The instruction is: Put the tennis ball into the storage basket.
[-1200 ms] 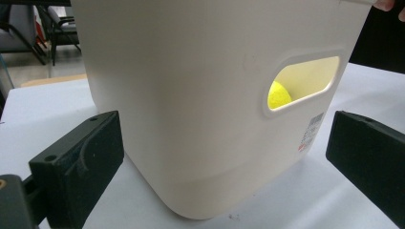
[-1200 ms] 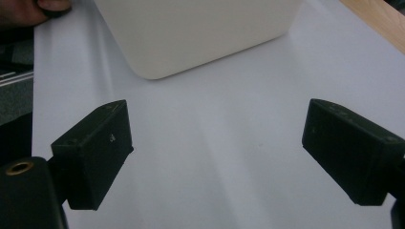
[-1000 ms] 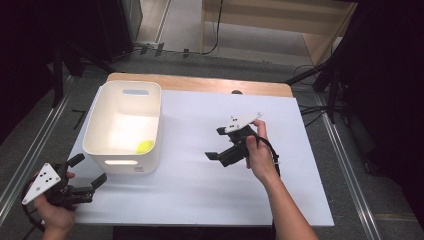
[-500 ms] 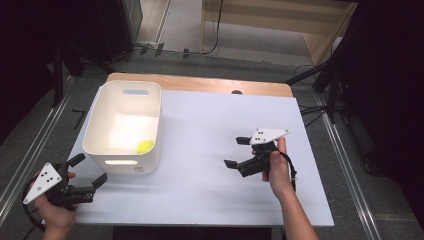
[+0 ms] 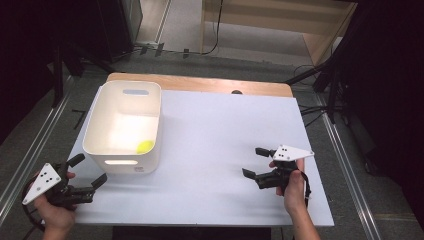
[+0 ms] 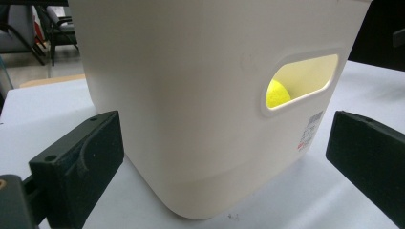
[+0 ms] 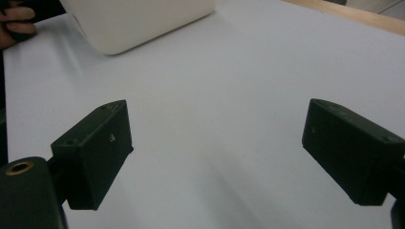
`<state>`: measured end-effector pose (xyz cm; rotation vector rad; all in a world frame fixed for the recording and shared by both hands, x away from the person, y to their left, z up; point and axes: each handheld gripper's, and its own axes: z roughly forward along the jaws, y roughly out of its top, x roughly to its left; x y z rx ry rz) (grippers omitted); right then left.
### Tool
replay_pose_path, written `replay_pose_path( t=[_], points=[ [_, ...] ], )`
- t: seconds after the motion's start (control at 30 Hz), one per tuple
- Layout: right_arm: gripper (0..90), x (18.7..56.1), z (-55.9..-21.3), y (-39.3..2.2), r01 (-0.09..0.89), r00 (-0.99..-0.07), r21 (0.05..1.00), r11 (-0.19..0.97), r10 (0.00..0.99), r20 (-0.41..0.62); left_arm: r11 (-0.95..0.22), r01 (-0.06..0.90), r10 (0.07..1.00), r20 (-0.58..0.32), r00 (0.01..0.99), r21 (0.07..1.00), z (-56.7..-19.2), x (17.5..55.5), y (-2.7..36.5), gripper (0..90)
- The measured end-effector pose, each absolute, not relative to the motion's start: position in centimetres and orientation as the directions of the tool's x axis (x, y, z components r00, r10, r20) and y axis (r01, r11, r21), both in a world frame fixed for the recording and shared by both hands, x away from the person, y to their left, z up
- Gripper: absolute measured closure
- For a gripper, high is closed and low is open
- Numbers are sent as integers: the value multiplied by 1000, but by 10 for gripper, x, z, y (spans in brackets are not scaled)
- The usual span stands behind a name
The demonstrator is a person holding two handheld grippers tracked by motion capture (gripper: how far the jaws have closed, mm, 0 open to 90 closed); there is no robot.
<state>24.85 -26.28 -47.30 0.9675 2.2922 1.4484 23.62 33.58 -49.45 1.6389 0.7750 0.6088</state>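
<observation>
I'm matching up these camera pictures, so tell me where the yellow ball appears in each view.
High view: the yellow ball lies inside the white bin, at its near right corner.
Left gripper view: it shows through the bin's handle cut-out, right of centre.
Right gripper view: the ball is not visible; the bin's wall stands at top left.
Shared landmark: the white bin.

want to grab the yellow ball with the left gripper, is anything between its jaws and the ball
Yes. The white plastic bin stands in the way: the small yellow ball lies inside it, and the left gripper, jaws open, faces the bin's near wall from outside. In the left gripper view the ball shows through the handle slot. The bin's top is open.
</observation>
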Motion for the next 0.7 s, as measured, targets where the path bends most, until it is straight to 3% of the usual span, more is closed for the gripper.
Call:
replay_pose_path(
  t=[0.7],
  points=[
    [88,203,-499,-339,408,-630,907,102,751,199,-121,166,771,-13,637,979,-495,236,334,0]
  ],
)
